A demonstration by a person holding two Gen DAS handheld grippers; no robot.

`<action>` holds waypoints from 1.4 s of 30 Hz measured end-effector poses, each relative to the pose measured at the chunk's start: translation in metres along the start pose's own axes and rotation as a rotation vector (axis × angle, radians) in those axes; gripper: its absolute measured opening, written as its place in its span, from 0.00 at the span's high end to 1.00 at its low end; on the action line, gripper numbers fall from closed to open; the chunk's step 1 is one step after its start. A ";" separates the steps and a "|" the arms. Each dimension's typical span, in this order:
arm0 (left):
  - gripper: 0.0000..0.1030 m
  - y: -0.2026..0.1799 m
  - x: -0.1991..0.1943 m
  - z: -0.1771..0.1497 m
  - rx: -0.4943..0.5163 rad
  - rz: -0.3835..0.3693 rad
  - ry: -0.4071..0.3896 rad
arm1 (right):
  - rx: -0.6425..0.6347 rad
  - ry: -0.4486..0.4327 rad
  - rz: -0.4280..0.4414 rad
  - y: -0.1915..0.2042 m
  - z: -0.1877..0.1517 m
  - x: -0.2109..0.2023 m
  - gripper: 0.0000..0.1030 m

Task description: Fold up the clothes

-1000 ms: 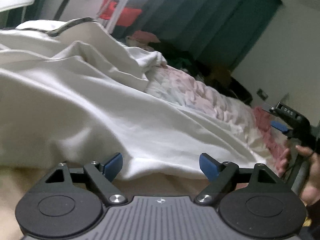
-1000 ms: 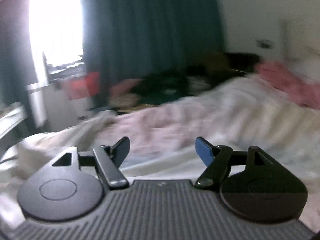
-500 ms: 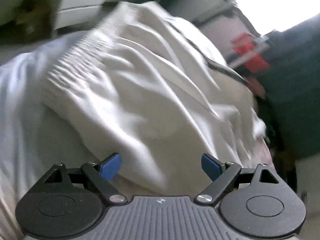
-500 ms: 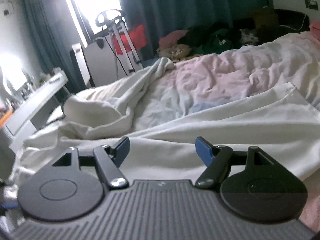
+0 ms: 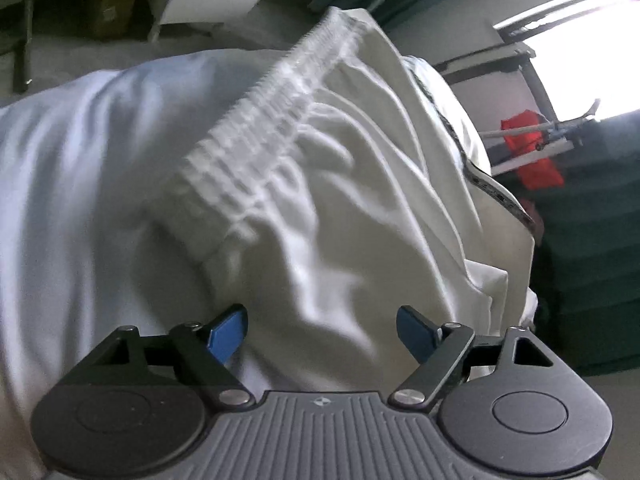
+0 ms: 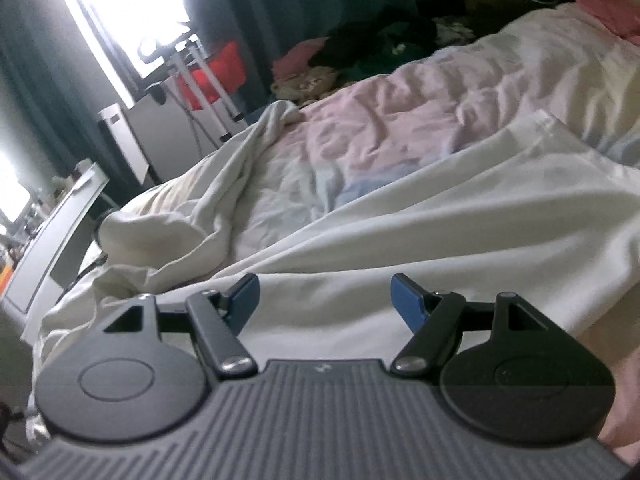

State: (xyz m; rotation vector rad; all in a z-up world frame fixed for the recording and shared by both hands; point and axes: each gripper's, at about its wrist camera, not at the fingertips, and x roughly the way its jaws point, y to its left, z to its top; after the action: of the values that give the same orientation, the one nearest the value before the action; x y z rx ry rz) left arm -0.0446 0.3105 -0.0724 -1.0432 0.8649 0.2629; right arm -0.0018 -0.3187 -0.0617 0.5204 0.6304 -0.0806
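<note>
White trousers [image 5: 320,184] with a gathered waistband [image 5: 272,108] lie across the bed [image 6: 420,132]. Left gripper [image 5: 322,330] and right gripper [image 6: 325,300] hover above the cloth, jaws spread wide, gripping nothing.

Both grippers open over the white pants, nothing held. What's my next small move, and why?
Probably ease the left gripper forward and close on the white pants below the elastic waistband: its jaws stand apart with fabric between them, and the right gripper holds nothing.

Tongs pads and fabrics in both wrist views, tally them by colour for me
Blue: 4, two pads on the left tongs, two on the right tongs.
White: 1 garment with gathered waistband.
Pink: 1 bed cover.
Red: 1 cloth by the window.
Total: 7
</note>
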 end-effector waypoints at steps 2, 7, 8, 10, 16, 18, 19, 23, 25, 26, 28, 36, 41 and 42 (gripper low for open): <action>0.19 0.009 -0.008 -0.002 -0.061 -0.022 -0.013 | 0.026 -0.001 -0.009 -0.005 0.002 0.000 0.28; 0.18 0.018 -0.012 -0.003 -0.127 -0.061 -0.033 | 0.057 0.003 -0.024 -0.011 0.004 0.002 0.28; 0.19 0.018 -0.009 -0.004 -0.129 -0.038 -0.031 | 0.061 0.006 -0.027 -0.011 0.005 0.003 0.28; 0.21 0.018 0.000 -0.001 -0.132 -0.016 -0.023 | 0.066 0.012 -0.030 -0.012 0.005 0.005 0.28; 0.46 0.015 0.017 0.007 -0.117 0.002 -0.046 | 0.044 0.028 -0.039 -0.009 0.002 0.009 0.28; 0.60 0.017 0.018 0.010 -0.137 0.001 -0.062 | 0.045 0.030 -0.039 -0.010 0.002 0.010 0.28; 0.67 0.021 0.018 0.012 -0.157 -0.009 -0.064 | 0.054 0.027 -0.041 -0.013 0.003 0.009 0.28; 0.80 0.027 0.011 0.016 -0.193 -0.069 -0.066 | 0.152 0.010 -0.021 -0.034 0.010 0.000 0.28; 0.81 0.021 -0.002 0.018 -0.138 -0.089 -0.094 | 0.238 0.000 0.011 -0.052 0.016 -0.006 0.28; 0.82 0.017 -0.010 0.018 -0.105 -0.099 -0.115 | 0.286 -0.012 0.020 -0.063 0.019 -0.011 0.28; 0.83 0.010 -0.026 0.020 -0.040 -0.115 -0.155 | 0.385 -0.052 0.024 -0.085 0.024 -0.021 0.26; 0.85 0.006 -0.085 0.020 0.018 -0.173 -0.192 | 0.654 -0.300 -0.263 -0.177 0.029 -0.061 0.26; 0.85 0.003 -0.087 0.026 0.044 -0.134 -0.181 | 0.726 -0.334 -0.373 -0.218 0.019 -0.047 0.27; 0.85 0.003 -0.085 0.028 0.043 -0.126 -0.179 | 0.736 -0.327 -0.376 -0.224 0.017 -0.041 0.27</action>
State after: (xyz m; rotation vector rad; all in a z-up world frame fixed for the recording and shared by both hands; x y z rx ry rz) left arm -0.0880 0.3522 -0.0065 -1.0136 0.6388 0.2265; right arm -0.0768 -0.5250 -0.1245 1.0654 0.3534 -0.7594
